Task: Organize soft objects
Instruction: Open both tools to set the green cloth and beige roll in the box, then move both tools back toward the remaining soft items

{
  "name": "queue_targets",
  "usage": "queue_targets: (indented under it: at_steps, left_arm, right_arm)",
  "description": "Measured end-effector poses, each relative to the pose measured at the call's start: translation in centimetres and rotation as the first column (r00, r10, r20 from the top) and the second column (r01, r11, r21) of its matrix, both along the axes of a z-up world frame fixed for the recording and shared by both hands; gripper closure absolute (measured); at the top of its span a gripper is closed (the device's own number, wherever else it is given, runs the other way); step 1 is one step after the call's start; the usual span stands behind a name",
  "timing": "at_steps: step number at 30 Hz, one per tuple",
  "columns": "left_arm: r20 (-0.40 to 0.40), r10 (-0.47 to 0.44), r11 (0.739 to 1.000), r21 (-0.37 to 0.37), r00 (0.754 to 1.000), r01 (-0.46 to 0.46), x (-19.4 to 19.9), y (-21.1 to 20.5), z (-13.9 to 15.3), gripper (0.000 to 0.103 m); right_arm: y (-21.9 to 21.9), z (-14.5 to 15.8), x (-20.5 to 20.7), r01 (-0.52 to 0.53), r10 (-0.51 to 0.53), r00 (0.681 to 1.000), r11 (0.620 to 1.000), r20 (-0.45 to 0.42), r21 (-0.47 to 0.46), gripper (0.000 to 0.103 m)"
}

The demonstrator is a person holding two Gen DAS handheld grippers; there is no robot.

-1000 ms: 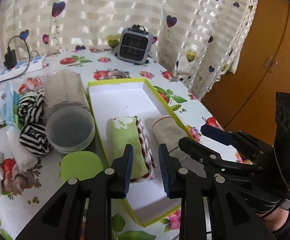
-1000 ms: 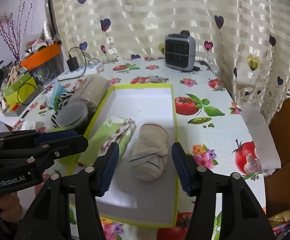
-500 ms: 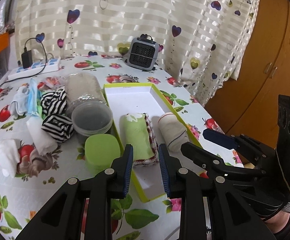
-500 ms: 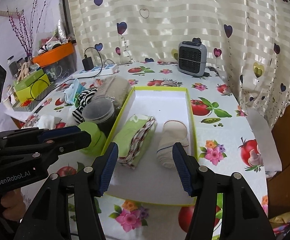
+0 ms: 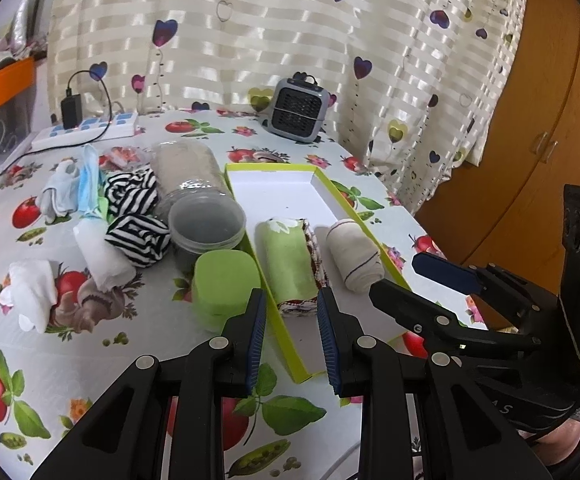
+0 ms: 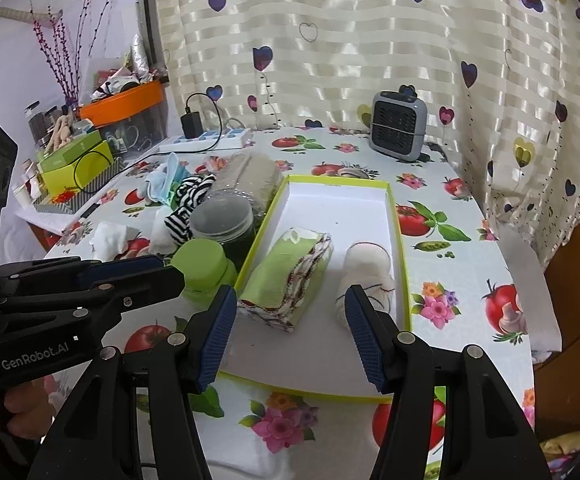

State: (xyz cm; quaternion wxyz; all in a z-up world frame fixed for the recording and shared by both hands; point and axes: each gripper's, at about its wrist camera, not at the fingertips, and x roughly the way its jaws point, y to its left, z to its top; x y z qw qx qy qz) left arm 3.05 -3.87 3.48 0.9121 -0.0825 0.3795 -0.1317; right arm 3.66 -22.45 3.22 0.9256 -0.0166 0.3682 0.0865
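Two handheld tools hover above a fruit-print worktop (image 5: pixel 90 360) as soft items wait to be sorted into a lime-edged box (image 5: pixel 354 216). The left tool (image 5: pixel 292 336) stands partly open with nothing between its blue pads; the right tool (image 6: pixel 290 336) gapes wider, likewise empty. Inside the box a green rolled cloth (image 5: pixel 290 264) and a beige rolled sock (image 5: pixel 354 256) lie side by side at the near end, the far end bare. Still loose at nine o'clock of the box are two striped black-and-white rolls (image 5: pixel 138 236), a white roll (image 5: pixel 100 256), a white bundle (image 5: pixel 34 292) and a pale blue cloth (image 5: pixel 66 192). A clear jar (image 5: pixel 198 200) on its side and a green lid (image 5: pixel 226 284) sit just beside the box's wall, between it and the pile. The likely trouble lies there: a reach toward the striped rolls could nudge the jar, which looks free to roll, or knock the lid. The loosely wound rolls may also unravel if pinched at one end, and a tool dropped low could catch the box's thin wall and shift it.
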Motion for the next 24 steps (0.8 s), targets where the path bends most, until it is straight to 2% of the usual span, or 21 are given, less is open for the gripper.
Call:
queue_targets:
  at_steps: [11, 24]
  left_arm:
    - [-0.009, 0.059, 0.998, -0.004, 0.998, -0.059, -0.8, 2.5, -0.3, 0.078]
    - [-0.029, 0.203, 0.979, -0.02, 0.979, -0.204, -2.1, 8.4, -1.5, 0.078]
  right_arm:
    - [1.6, 0.6, -0.4, -0.061, 0.061, 0.998, 0.998, 0.015, 0.013, 0.046]
    - [6.3, 0.6, -0.1, -0.203, 0.202, 0.979, 0.979, 0.018, 0.022, 0.046]
